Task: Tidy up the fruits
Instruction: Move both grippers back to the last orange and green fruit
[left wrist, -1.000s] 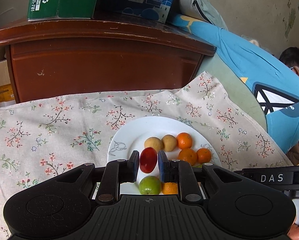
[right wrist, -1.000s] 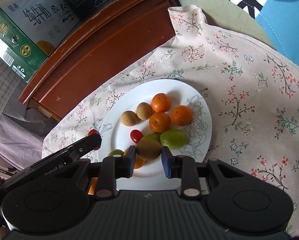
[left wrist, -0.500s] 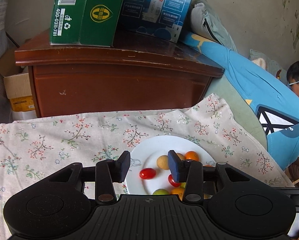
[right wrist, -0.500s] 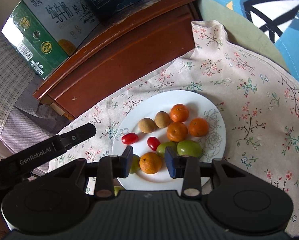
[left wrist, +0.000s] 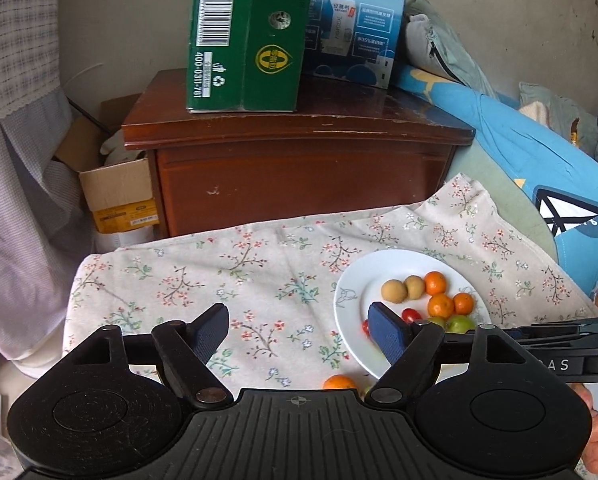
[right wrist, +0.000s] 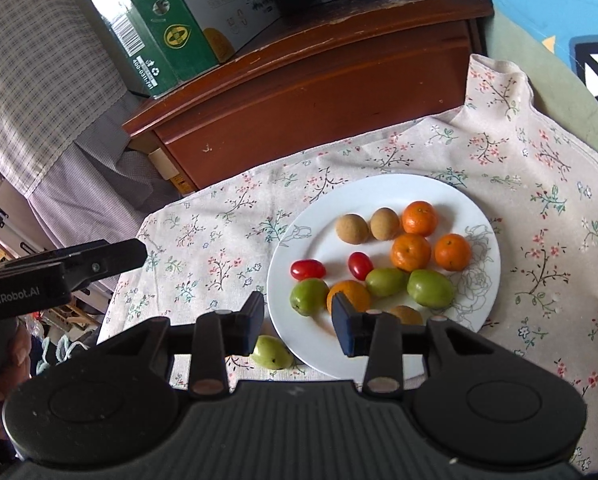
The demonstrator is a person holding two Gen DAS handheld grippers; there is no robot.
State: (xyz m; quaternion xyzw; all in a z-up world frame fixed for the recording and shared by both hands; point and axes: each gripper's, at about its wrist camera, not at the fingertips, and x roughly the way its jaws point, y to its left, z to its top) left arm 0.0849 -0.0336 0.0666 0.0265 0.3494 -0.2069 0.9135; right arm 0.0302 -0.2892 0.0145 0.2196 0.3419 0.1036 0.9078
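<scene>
A white plate (right wrist: 379, 188) on the flowered cloth holds several oranges (right wrist: 411, 252), two brown longans (right wrist: 351, 229), two cherry tomatoes (right wrist: 308, 269) and green fruits (right wrist: 430, 288). My right gripper (right wrist: 298, 312) hovers over the plate's near left rim, its jaws opening and gripping nothing. A green fruit (right wrist: 309, 296) lies just past its tips. A brown fruit (right wrist: 405, 314) peeks out behind its right finger. My left gripper (left wrist: 297, 320) hangs over bare cloth left of the plate (left wrist: 363, 280), jaws opening wide and empty.
One green fruit (right wrist: 271, 354) and one orange (left wrist: 339, 382) lie on the cloth off the plate's near left edge. A wooden cabinet (left wrist: 299, 168) with a green carton (left wrist: 243, 40) and a blue carton stands behind. A person sits at the far right.
The left gripper let go of a red tomato onto the plate, opened wide and pulled back up and left. The right gripper released a brown fruit on the plate and drew back.
</scene>
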